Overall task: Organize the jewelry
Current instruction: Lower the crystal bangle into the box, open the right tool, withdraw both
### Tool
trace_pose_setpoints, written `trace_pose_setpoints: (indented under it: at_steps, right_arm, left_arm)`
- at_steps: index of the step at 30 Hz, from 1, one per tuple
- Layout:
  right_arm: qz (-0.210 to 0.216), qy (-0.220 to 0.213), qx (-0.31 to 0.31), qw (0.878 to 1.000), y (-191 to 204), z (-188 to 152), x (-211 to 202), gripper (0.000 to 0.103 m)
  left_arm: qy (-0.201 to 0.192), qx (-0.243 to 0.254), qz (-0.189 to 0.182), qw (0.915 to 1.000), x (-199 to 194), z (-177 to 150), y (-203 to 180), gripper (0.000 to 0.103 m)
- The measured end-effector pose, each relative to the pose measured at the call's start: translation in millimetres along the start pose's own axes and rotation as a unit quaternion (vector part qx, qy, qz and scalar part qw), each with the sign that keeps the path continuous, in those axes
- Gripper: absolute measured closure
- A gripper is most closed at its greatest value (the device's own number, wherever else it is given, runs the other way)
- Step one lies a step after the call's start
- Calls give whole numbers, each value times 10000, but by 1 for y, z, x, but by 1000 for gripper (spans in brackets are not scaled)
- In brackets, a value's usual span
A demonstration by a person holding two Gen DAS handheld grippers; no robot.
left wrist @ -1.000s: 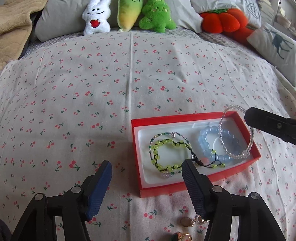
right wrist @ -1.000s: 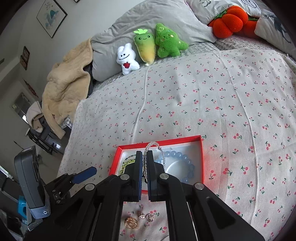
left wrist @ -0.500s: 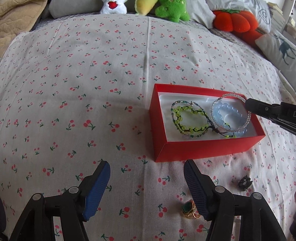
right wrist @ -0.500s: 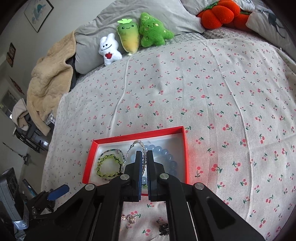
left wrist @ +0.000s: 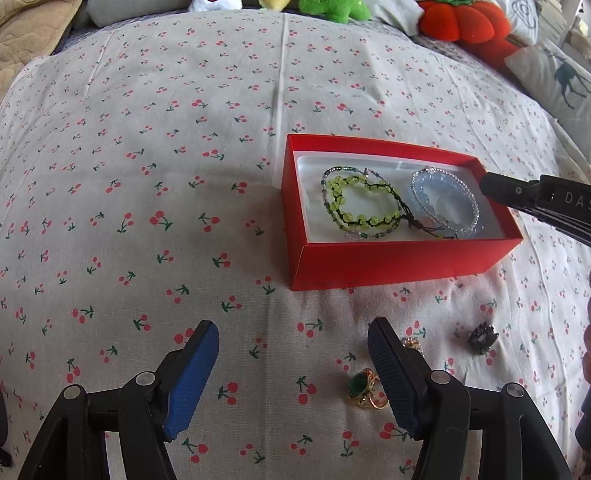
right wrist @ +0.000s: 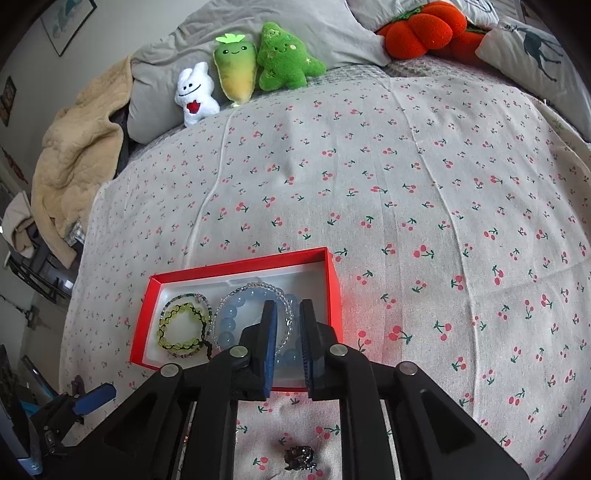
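my right gripper [right wrist: 288, 325] jaws just parted, clear bead bracelet [right wrist: 286, 314] loose between them inside the red box [right wrist: 236, 264], could snag on lift; left gripper [left wrist: 291, 363] jaws wide apart, empty.

Bed [right wrist: 406, 177] under cherry-print sheet, daylit. Grey pillow [right wrist: 295, 33], three plush toys [right wrist: 236, 74] and orange plush [right wrist: 421, 29] at head. Beige blanket [right wrist: 74, 155] heaped left. Framed picture [right wrist: 68, 22] on wall.

Bracelets [left wrist: 362, 206] lie inside the box [left wrist: 406, 258]; rings [left wrist: 365, 387] lie before it.
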State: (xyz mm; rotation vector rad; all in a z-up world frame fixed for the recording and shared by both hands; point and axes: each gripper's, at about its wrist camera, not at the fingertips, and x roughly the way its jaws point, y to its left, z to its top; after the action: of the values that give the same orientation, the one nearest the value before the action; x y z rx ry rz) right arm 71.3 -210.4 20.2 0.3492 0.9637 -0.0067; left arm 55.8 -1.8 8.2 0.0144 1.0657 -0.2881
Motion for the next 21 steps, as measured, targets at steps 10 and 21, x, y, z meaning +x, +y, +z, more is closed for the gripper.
trace_pose_setpoints:
  at_steps: [10,21]
  right_arm:
    - [-4,91,-213,9997,10,-17,-34,52]
    - [-383,515,-497,9967,8,-62,-56,35]
  left_arm:
    - [128,22,66,9999,-15,-6,0,17]
    - [294,86,151,9994,-19,-40,-1,12]
